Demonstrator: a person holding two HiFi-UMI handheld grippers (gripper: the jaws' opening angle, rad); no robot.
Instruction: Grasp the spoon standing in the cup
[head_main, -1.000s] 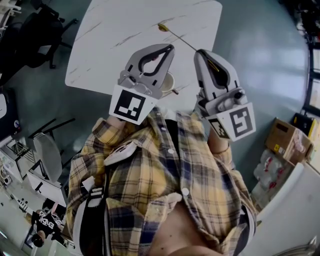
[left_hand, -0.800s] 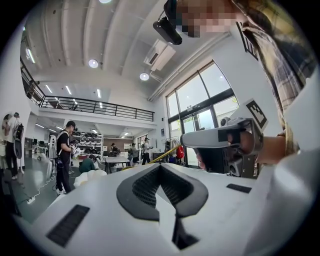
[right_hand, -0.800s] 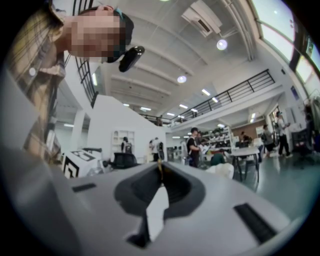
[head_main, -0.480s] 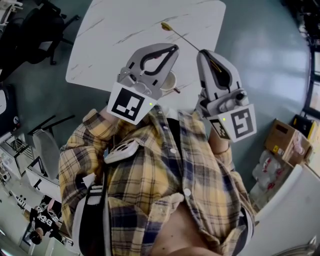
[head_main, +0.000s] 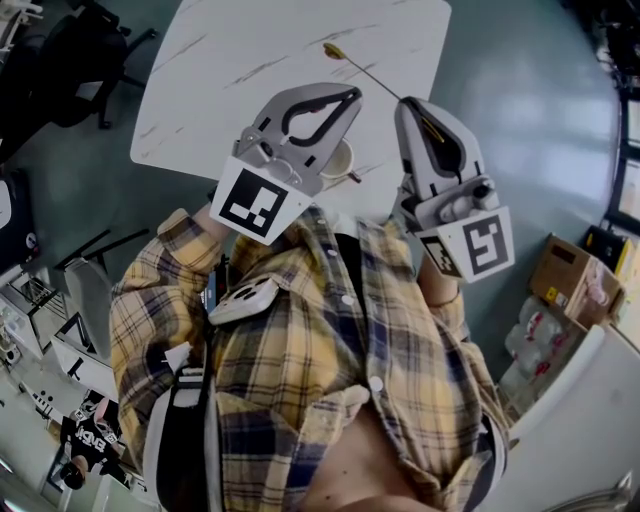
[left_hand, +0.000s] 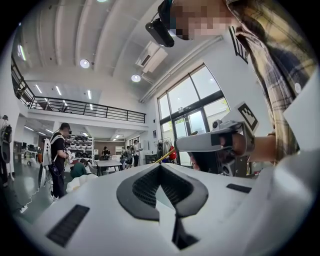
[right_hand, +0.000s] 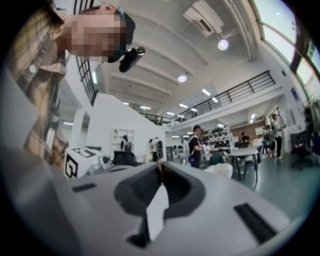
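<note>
A thin golden spoon (head_main: 365, 75) juts level from the tip of my right gripper (head_main: 402, 103), its bowl out over the white marble table (head_main: 250, 60). That gripper is shut on the spoon's handle, which shows as a thin yellow sliver (right_hand: 160, 167) between the jaw tips. My left gripper (head_main: 352, 93) is beside it, jaws closed together with nothing between them. A pale cup (head_main: 338, 160) stands on the table's near edge, half hidden behind the left gripper. The left gripper view shows the right gripper (left_hand: 179, 145) with the spoon (left_hand: 166, 155).
Dark office chairs (head_main: 90, 60) stand left of the table. A cardboard box (head_main: 575, 280) and wrapped goods lie on the floor at the right. Both gripper views look level across a hall with people and tables far off.
The left gripper has rolled a little and shifted slightly up and left. The right gripper and the spoon have stayed in place.
</note>
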